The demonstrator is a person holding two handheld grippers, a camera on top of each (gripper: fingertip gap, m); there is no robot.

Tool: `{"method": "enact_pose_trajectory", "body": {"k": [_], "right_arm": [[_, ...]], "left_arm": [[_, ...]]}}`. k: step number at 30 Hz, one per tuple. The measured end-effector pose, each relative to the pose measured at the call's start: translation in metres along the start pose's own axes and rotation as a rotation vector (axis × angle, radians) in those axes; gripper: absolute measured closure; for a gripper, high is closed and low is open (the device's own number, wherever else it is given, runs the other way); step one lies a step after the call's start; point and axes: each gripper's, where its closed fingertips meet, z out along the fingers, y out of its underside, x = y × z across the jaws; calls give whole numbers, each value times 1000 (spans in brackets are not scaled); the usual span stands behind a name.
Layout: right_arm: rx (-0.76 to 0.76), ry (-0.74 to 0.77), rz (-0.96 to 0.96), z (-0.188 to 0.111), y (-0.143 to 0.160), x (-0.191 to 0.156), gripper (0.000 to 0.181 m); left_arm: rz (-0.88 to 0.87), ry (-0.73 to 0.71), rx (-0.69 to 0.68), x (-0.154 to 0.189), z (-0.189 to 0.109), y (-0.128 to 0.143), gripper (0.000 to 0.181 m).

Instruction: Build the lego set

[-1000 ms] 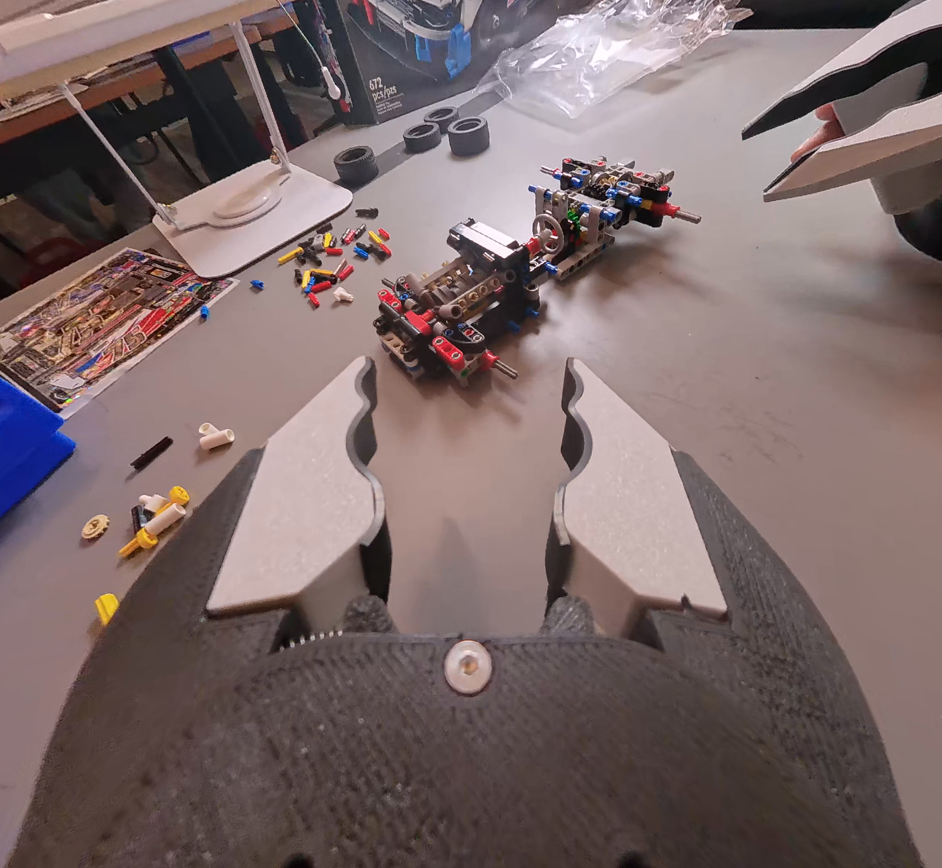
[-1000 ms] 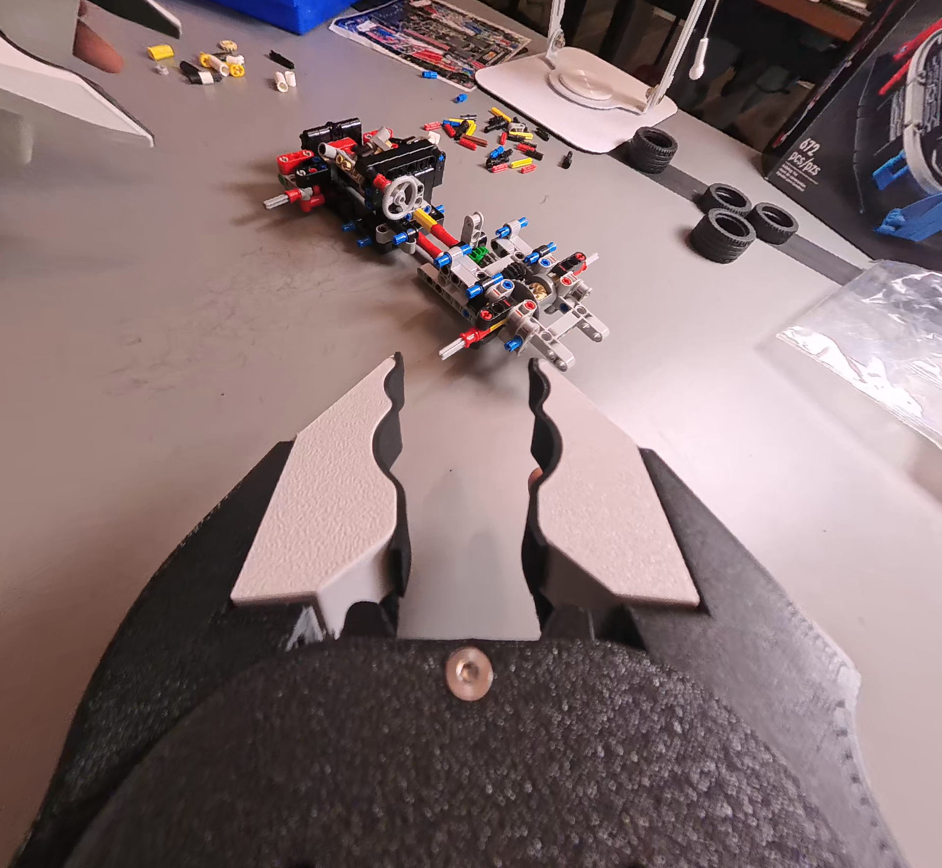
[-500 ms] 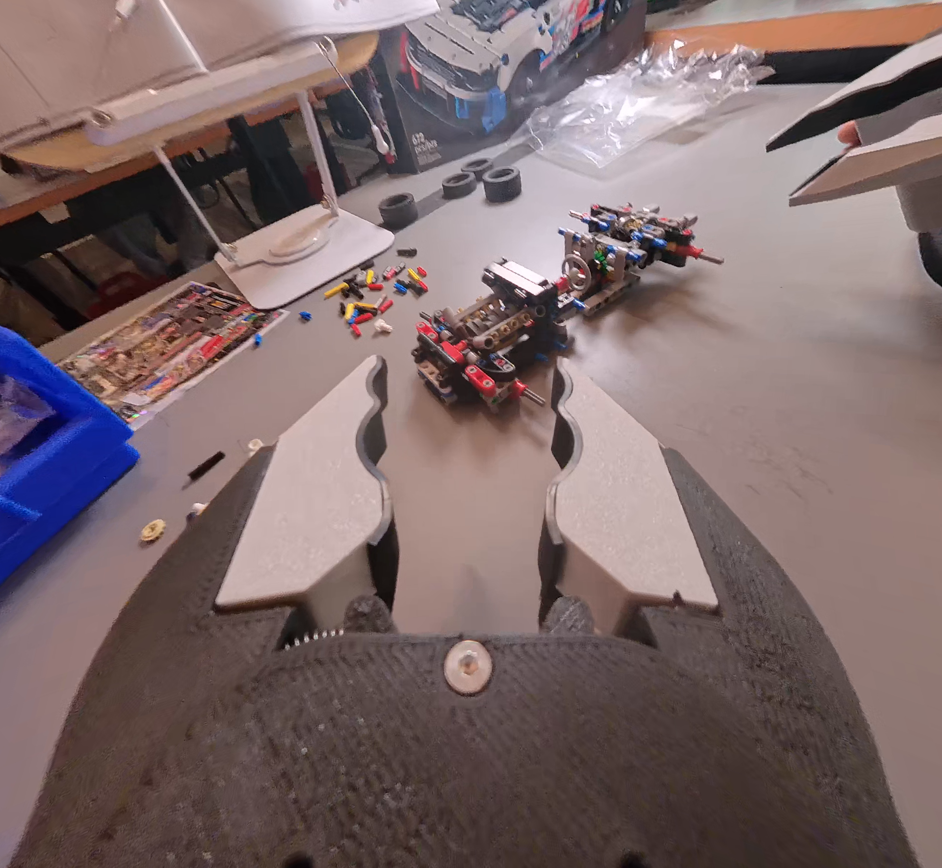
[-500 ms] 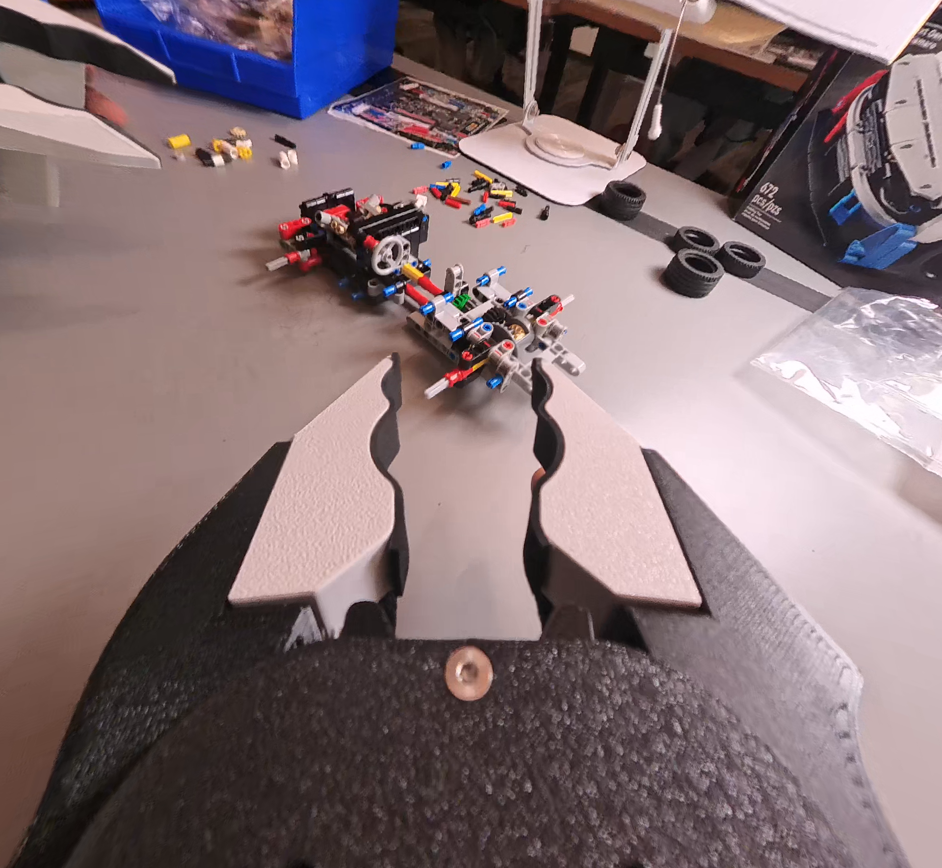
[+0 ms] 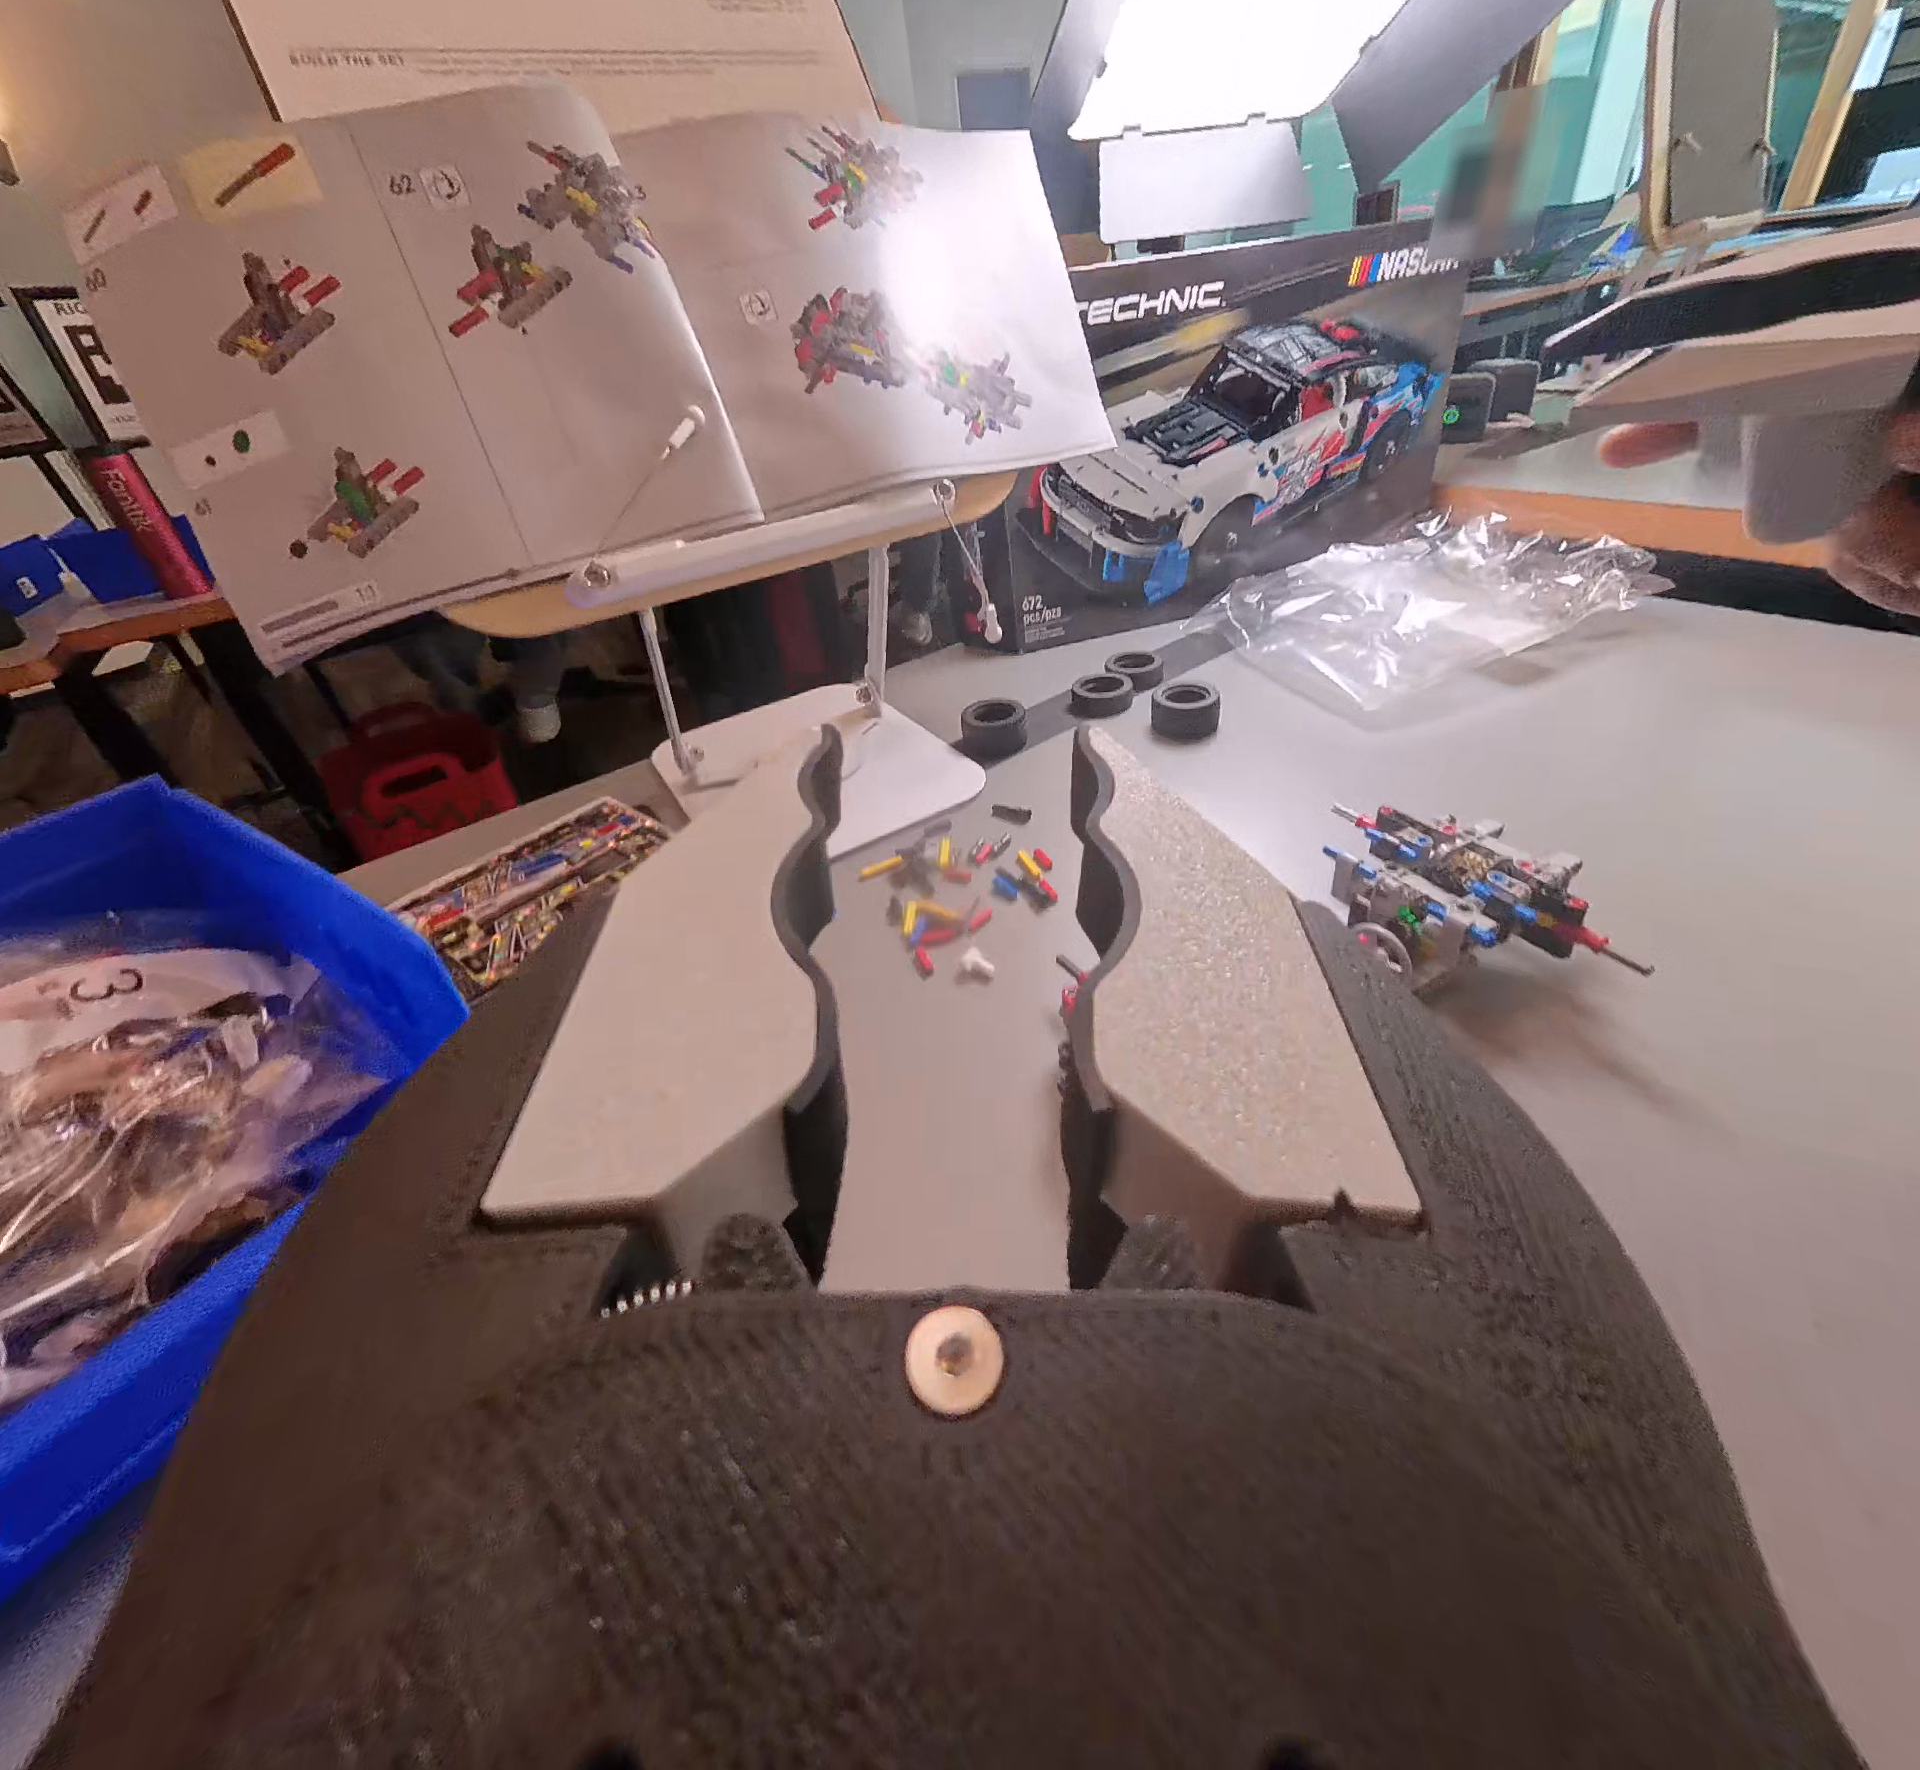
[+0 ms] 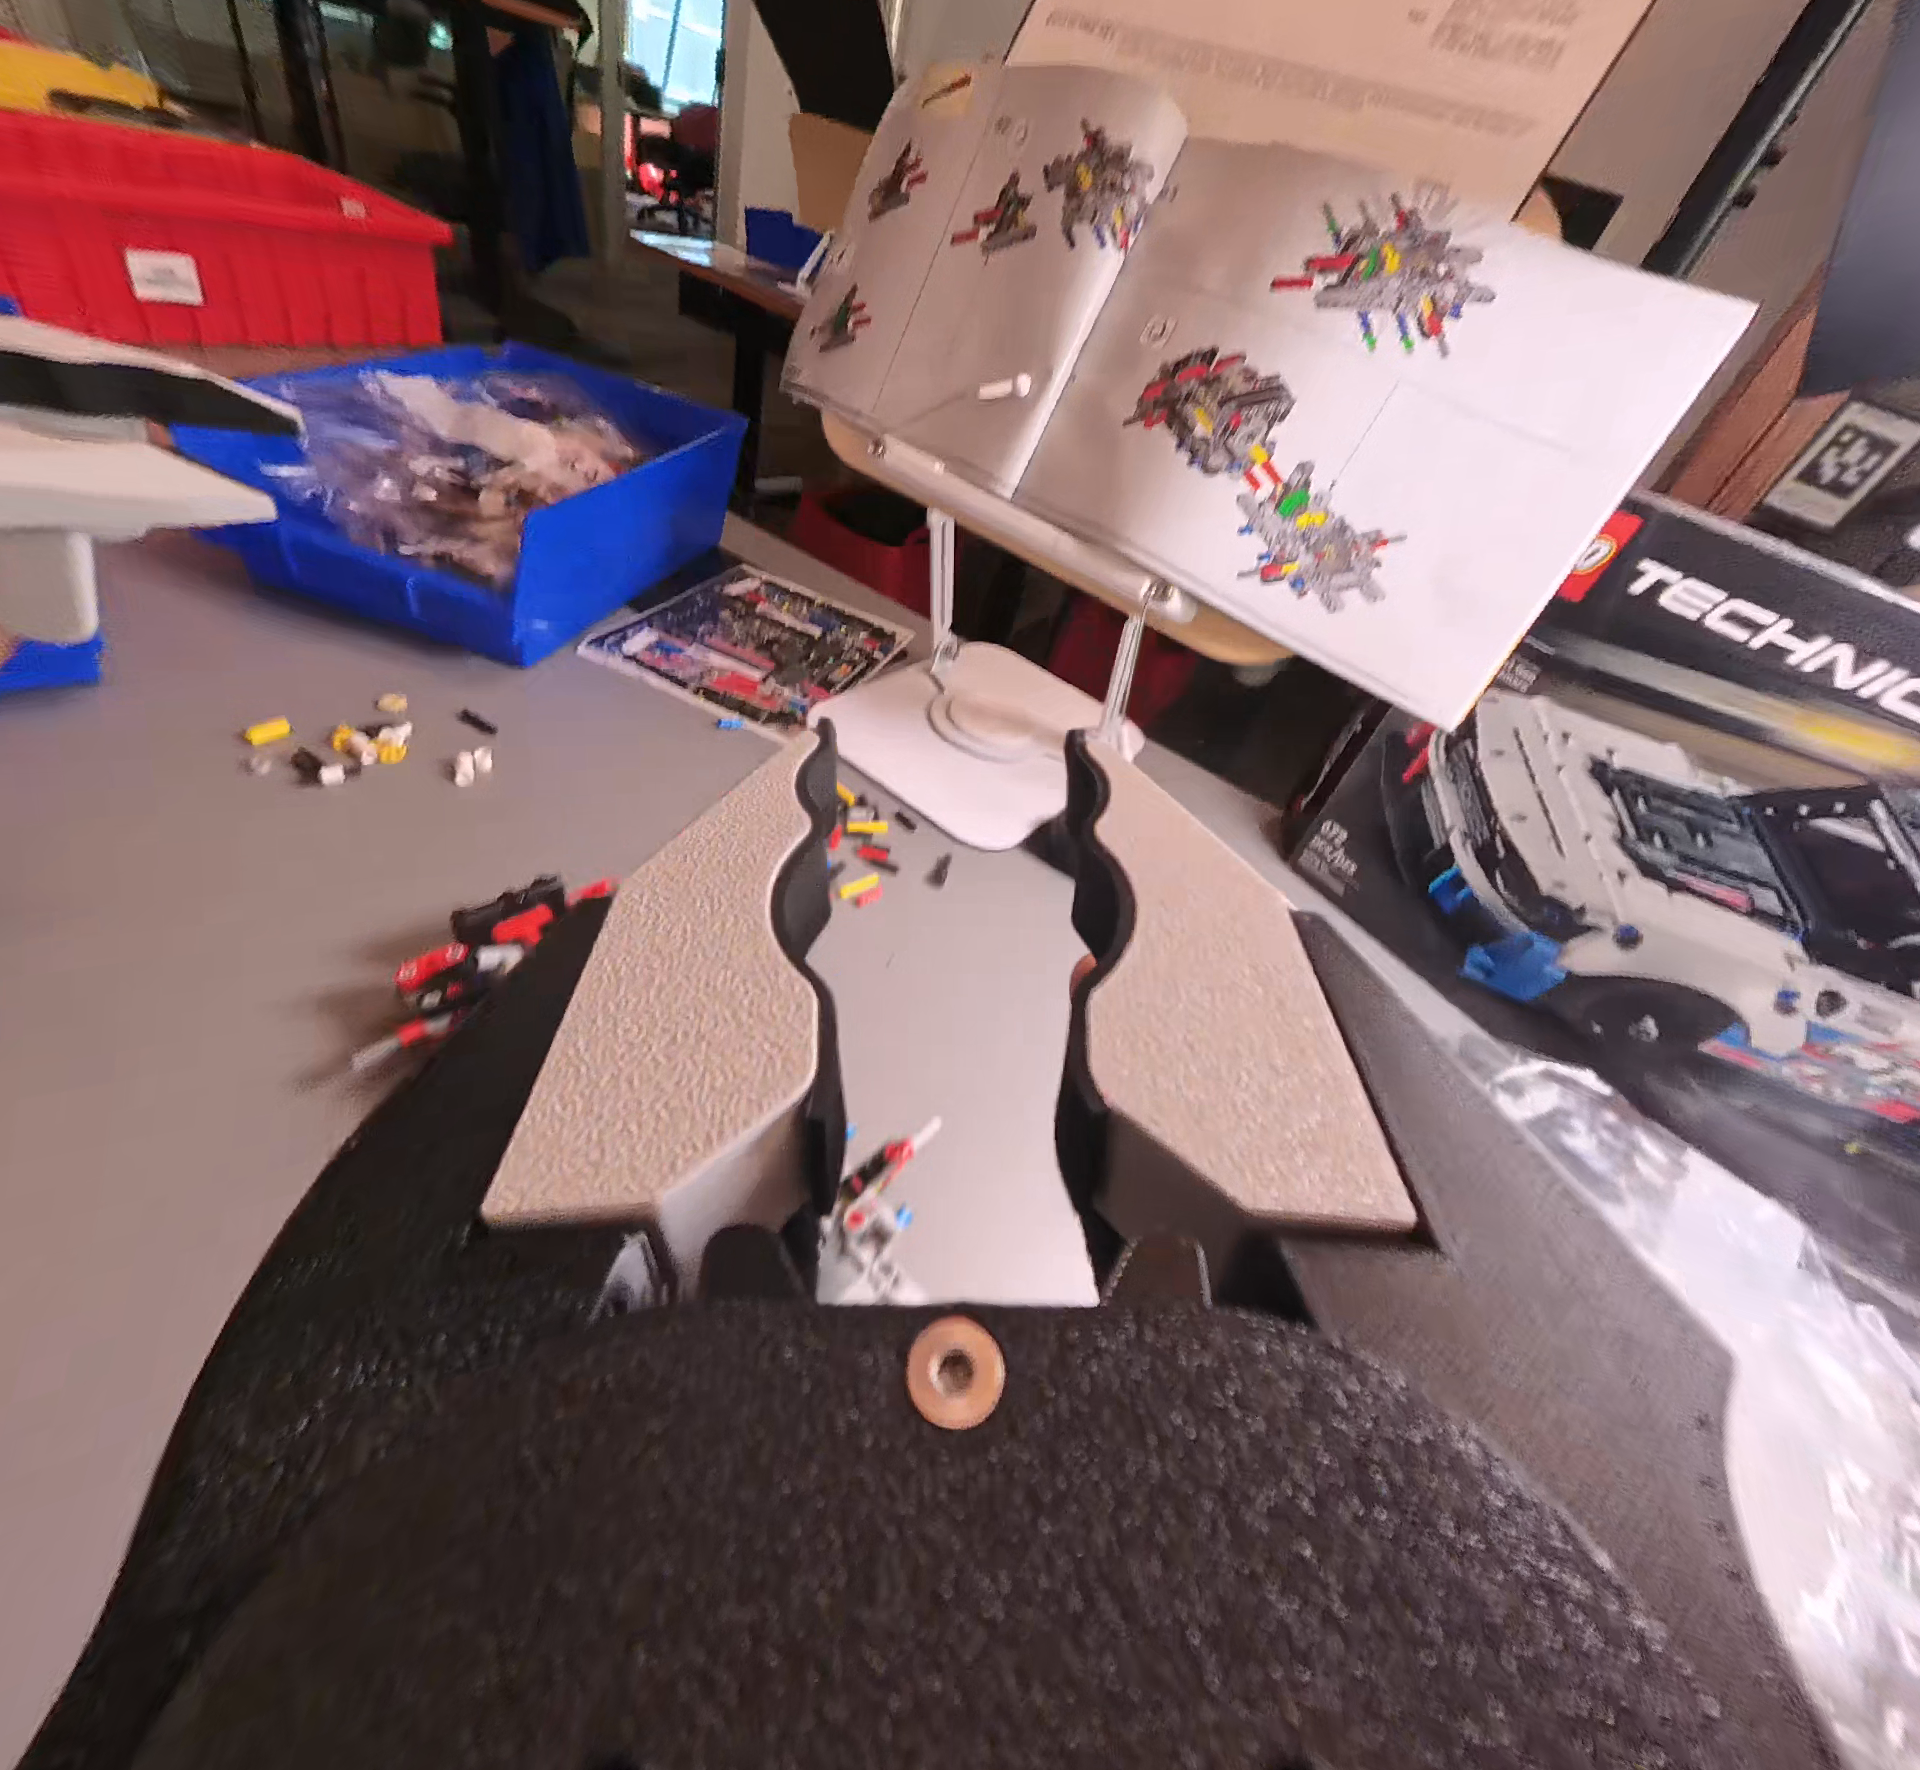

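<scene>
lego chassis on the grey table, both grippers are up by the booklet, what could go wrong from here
1. The half-built multicoloured lego chassis lies largely hidden under both open grippers; the left gripper or right gripper coming down blind might knock it.
2. The small loose coloured pins lie scattered close together, so wide jaws may nudge neighbours or pick the wrong one.
3. The four black rubber tyres could roll if bumped.
</scene>
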Motion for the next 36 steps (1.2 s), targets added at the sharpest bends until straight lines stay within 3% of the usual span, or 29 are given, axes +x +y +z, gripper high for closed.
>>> {"method": "enact_pose_trajectory", "body": {"k": [3, 6, 12, 19, 23, 36], "right_arm": [[37, 53, 3, 29, -19, 26, 140], [26, 115, 25, 62, -19, 59, 140], [-45, 180, 118, 127, 21, 124, 139], [-117, 299, 145, 192, 54, 185, 119], [-110, 347, 143, 211, 58, 196, 99], [-99, 243, 298, 246, 56, 163, 82]], "left_arm": [[-30, 6, 19, -5, 19, -8, 140], [-65, 14, 32, -5, 31, 0, 141], [4, 41, -86, 1, 32, 60, 142], [4, 50, -92, -1, 31, 66, 141], [-3, 61, -106, 1, 32, 72, 141], [-46, 79, -153, 3, 37, 89, 143]]}}
